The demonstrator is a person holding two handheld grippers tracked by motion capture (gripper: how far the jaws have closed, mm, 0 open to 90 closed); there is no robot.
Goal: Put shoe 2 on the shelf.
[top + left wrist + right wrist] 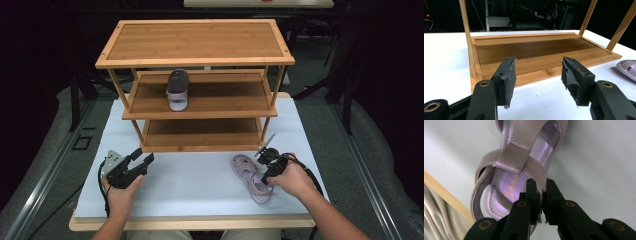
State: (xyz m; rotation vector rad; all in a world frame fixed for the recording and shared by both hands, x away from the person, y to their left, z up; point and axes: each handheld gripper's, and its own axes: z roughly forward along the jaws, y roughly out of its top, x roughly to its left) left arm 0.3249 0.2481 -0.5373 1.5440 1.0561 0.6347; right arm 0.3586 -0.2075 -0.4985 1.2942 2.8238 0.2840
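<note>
A pink-purple sandal (251, 176) lies flat on the white table at the front right. My right gripper (265, 181) is at its heel end, and in the right gripper view the jaws are shut on the sandal's heel strap (537, 171), pinching it between the pads (541, 195). A second matching sandal (177, 89) stands on the middle shelf of the wooden rack (195, 60). My left gripper (141, 159) rests at the front left of the table, open and empty, facing the rack's bottom shelf (536, 52).
The three-tier wooden rack takes up the back half of the table (200, 185). The wooden table edge (190, 222) runs along the front. White table surface lies between the two grippers. Dark floor and frames surround the table.
</note>
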